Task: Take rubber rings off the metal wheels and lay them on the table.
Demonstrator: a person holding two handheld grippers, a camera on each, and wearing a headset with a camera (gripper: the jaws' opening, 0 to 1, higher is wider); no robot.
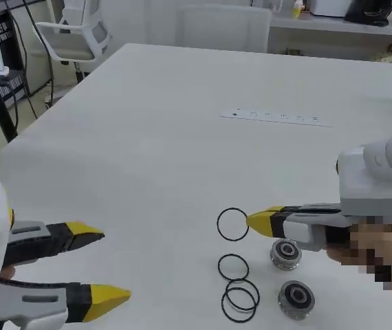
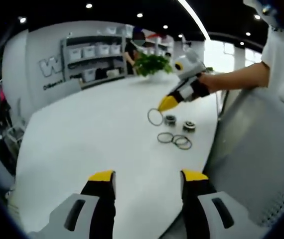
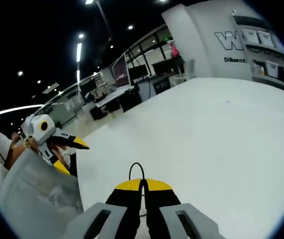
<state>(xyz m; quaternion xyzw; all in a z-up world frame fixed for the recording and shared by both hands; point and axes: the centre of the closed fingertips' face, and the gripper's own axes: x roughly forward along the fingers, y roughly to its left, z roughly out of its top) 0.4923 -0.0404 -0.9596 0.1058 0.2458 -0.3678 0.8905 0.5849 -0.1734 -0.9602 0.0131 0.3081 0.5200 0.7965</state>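
Head view, from bench-side: white table (image 1: 148, 137), power strip (image 1: 275, 117) lying toward far edge. Left gripper (image 1: 103, 265) at near-left, jaws apart, nothing btwn them; left gripper view confirms the gap. Right gripper (image 1: 251, 221) at near-right, jaws side-on as one yellow point. Right gripper view adds the detail: tips pressed together on a rubber ring (image 1: 218, 224), loop poking out past them. Whether that ring touches the tabletop: cannot tell. Metal wheels (image 1: 296, 297), two, lie flat, one just beside right gripper's jaws, other nearer the person, apart. Loose rings (image 1: 219, 267), three, flat on table left of wheels: one alone, two overlapping. Left gripper view adds a person's arm (image 2: 231, 79) behind right gripper, plus plant (image 2: 152, 63) at table's far end.
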